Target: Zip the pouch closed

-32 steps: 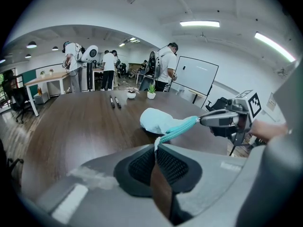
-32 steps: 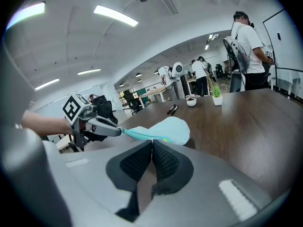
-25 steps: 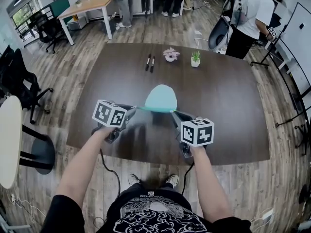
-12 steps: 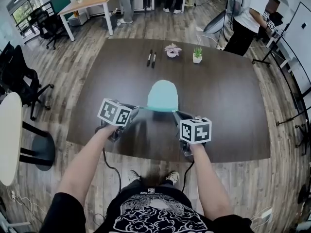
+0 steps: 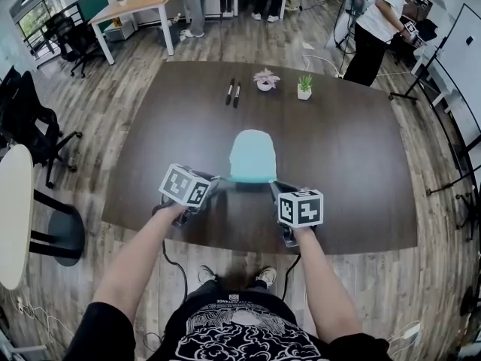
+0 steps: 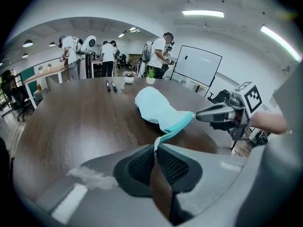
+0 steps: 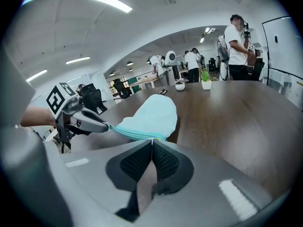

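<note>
Currently, the soft turquoise fabric pouch is stretched over the dark wooden table. Its zipper ends are clamped by the left gripper and right gripper.

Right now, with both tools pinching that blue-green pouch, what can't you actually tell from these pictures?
- Whether the zip is fully closed: edge-on in both tool views, too small in the head view.
- What the right tool pinches, pull tab or fabric: hidden between its shut pads.
- What the pouch holds: its fabric covers it.
- Whether the two dark sticks at the table's far side are pens or markers: too small, head view.
</note>
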